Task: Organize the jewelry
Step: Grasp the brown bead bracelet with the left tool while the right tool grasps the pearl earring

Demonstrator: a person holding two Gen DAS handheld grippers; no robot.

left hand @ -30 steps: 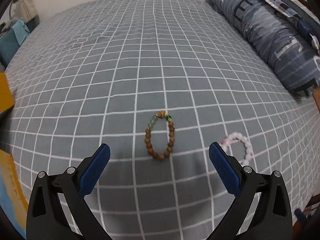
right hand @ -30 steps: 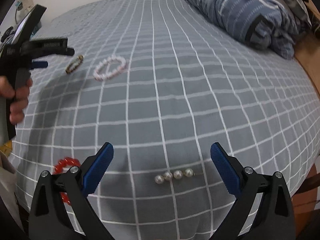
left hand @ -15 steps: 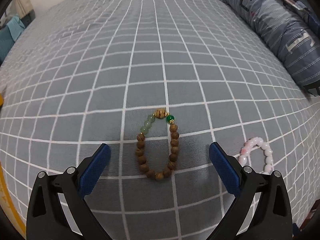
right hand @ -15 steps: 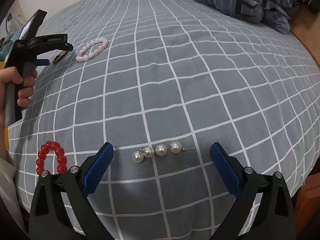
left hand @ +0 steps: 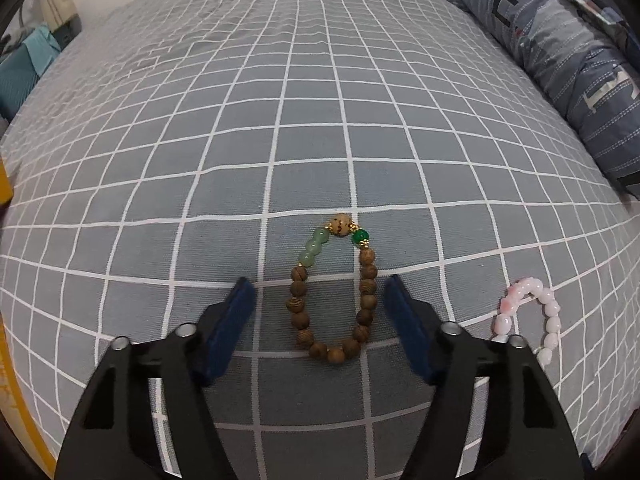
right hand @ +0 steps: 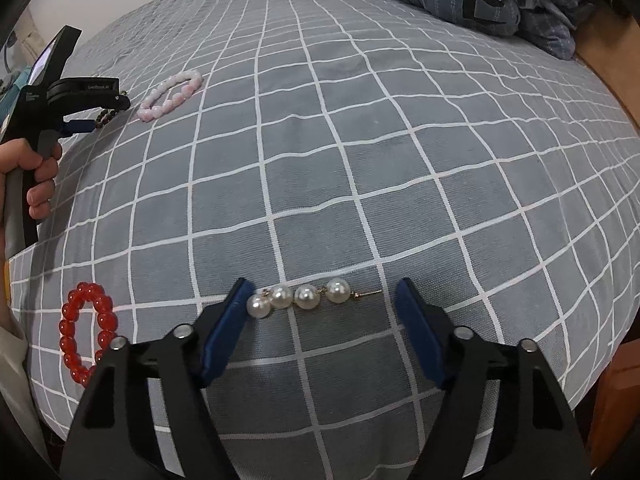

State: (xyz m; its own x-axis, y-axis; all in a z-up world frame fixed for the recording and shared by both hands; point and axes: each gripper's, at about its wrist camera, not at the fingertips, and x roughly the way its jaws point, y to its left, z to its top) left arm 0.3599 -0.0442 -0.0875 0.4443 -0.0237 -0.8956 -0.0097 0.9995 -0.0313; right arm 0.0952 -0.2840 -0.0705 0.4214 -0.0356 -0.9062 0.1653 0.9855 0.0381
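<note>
Straddling jewelry with both grippers, jaws half open, empty.
Close your left gripper [left hand: 318, 306] on the wooden bead bracelet [left hand: 334, 294]; your right gripper [right hand: 324, 308] brackets the pearl earring [right hand: 304, 297].

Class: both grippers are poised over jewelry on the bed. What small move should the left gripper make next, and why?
Probably close the left gripper on the wooden bead bracelet. Its open fingers already sit on either side of the loop, which lies flat on the checked bedsheet. The pink bracelet is outside the fingers, so it should stay undisturbed.
</note>
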